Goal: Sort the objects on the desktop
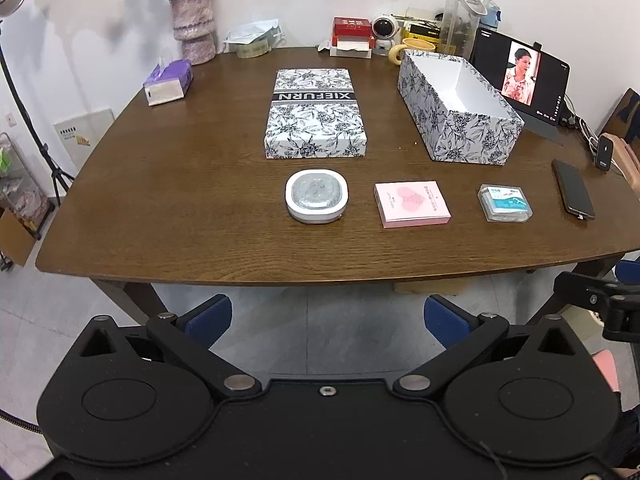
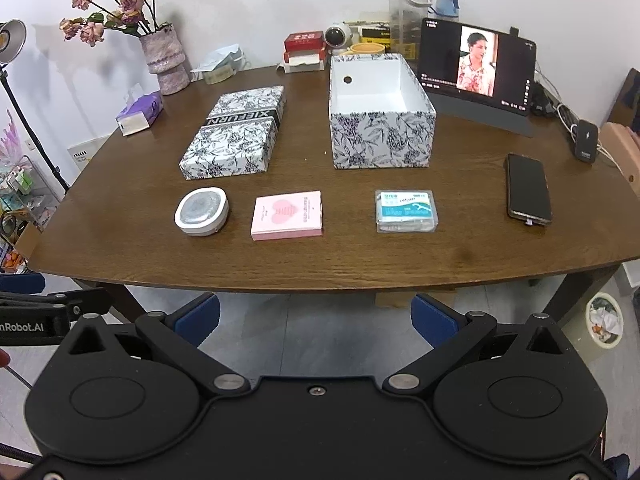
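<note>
STEP: nothing gripped yet | left tongs [image 1: 328, 320] and right tongs [image 2: 316, 318] both spread wide, short of the desk [image 2: 360, 264] edge | ADVICE: take the floss case [image 2: 405, 211] at 12 o'clock of the right tongs, pinching its short sides | patterned box [image 2: 380, 148] beyond it at 12, empty; lid [image 2: 232, 140] at 10 o'clock

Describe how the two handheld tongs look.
Both are matte black with two round discs, silver pivot pins, angled linkage arms and blue finger pads. The left tongs and right tongs match. White "nRobot.AI" lettering marks the left one's side.
</note>
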A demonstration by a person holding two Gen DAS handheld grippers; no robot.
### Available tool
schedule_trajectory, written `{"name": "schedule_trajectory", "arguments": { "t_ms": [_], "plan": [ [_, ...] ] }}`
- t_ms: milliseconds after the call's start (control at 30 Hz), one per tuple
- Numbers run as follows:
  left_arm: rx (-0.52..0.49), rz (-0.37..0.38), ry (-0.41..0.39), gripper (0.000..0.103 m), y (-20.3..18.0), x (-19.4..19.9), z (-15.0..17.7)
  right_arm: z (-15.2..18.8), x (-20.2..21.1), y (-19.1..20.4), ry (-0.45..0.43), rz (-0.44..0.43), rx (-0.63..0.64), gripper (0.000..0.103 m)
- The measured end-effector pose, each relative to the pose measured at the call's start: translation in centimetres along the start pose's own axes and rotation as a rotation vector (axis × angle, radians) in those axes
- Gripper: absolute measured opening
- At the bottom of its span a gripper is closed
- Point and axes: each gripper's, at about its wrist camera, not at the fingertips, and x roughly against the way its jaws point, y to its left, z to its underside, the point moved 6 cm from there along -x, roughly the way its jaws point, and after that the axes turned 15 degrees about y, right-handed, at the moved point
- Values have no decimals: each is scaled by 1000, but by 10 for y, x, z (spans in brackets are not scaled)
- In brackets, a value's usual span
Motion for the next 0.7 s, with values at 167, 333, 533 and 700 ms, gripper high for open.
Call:
{"name": "schedule_trajectory", "arguments": {
  "t_ms": [167,333,533,700],
  "plan": [
    [-19,3,23,103,-4,-3,3,1,-3,2,15,-12,7,103],
    [-16,3,27,103,-5,-3,5,0,-1,-8,23,-25,21,103],
    [-4,2,33,103,-4,-4,9,7,-8,12,35,-30,40,103],
    [14,0,38,103,-2,-4,14,7,-8,13,42,-37,70,103]
  ]
}}
